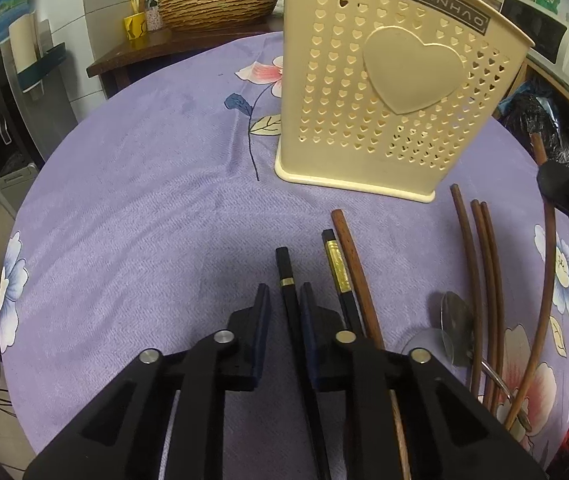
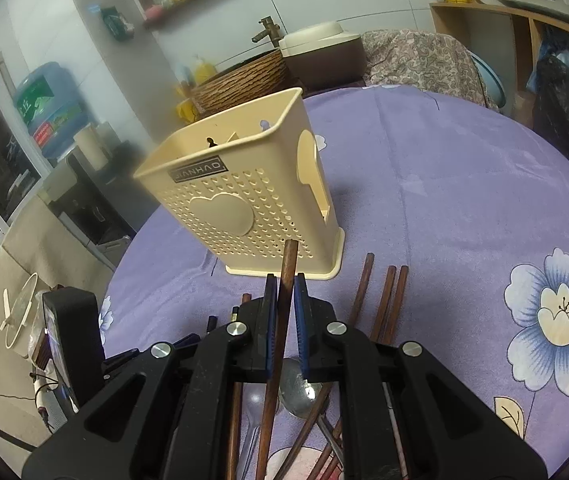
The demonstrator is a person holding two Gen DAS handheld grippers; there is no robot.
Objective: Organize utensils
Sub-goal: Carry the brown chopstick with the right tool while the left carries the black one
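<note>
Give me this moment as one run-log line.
left gripper: shut on black chopstick | right gripper: shut on brown chopstick, lifted | holder: upright, no chopsticks seen inside | remaining utensils: on tablecloth

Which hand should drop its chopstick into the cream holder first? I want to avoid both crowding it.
Right. The right tongs hold a brown chopstick raised toward the holder. The left tongs grip a black chopstick low over the tablecloth.

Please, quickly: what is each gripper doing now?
Left gripper: shut on black chopstick.
Right gripper: shut on brown chopstick.
</note>
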